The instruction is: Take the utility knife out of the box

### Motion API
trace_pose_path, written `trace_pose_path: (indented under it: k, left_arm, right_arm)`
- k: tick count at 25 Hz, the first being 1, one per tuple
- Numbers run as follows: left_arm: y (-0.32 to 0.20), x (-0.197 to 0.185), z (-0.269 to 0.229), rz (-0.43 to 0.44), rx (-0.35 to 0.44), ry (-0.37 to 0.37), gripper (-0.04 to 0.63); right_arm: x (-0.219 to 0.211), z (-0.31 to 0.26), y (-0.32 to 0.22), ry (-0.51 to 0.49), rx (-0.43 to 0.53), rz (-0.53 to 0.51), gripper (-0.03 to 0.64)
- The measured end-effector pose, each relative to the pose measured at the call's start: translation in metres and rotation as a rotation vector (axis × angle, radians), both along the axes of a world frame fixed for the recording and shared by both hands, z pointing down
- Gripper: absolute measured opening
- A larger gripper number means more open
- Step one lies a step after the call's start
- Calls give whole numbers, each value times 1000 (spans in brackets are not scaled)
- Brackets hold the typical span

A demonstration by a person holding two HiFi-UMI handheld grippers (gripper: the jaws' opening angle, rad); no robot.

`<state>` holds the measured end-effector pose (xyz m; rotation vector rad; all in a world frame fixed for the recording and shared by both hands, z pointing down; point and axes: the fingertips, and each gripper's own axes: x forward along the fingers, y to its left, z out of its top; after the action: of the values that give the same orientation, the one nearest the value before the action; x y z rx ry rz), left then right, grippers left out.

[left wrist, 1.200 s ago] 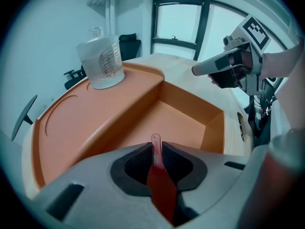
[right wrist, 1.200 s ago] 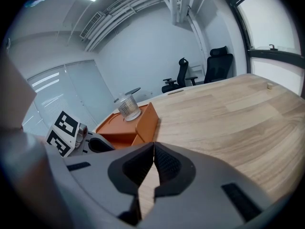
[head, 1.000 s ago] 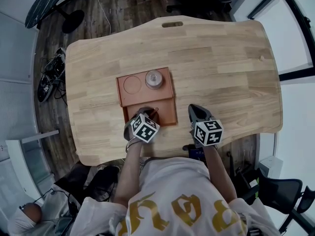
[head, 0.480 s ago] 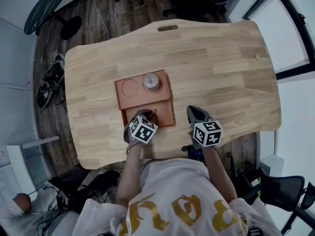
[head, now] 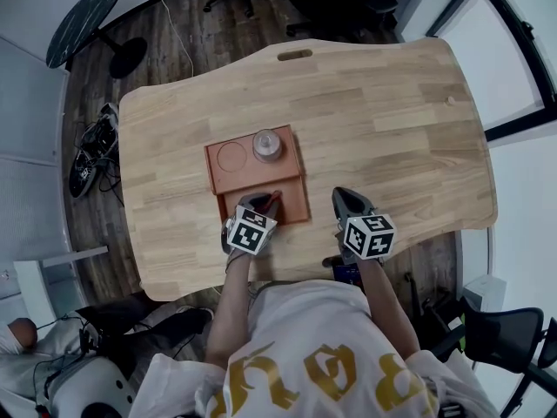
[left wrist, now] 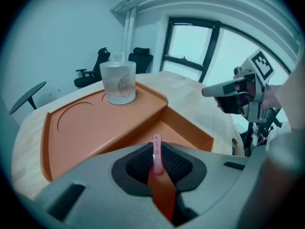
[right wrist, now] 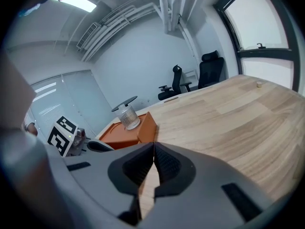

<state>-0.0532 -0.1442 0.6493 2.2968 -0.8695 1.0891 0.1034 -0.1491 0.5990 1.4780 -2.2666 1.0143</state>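
Your left claw (left wrist: 156, 162) is clamped on the one red knife (left wrist: 156, 144), holding it over the near compartment of the single orange box (head: 294, 209). Your right claw (right wrist: 153, 163) is closed on nothing, just beside the box over the tabletop (head: 392, 129). One clear jar (head: 267, 144) stands on the box's far part. Box, jar and right claw sit as they did a second ago.
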Motion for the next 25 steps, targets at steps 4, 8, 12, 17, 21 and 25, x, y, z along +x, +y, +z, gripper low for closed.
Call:
trace_pose_path:
  k: [4,8,12,17,21,25]
  left_arm:
    - [-1,-1,-13,-54,13,72,54]
    - [0,-3,-30,-88,36,147,54]
    - [1,3,-49,-110,81,213,54]
    - [5,5,-67,-150,104,282,54]
    - [7,1,-87,-200,132,361,54]
    - [8,-6,-108,-224,201,409,54]
  right_arm:
    - [-2,-6,4,-3,14,6,11]
    - [-5,-14,8,0,38,2,12]
    - [-7,-21,13,23,62,-7,12]
    - [-6,-32,16,56,110,0,12]
    - [-8,-43,18,61,135,1,11]
    - [-12,-52,19,64,162,-8,12]
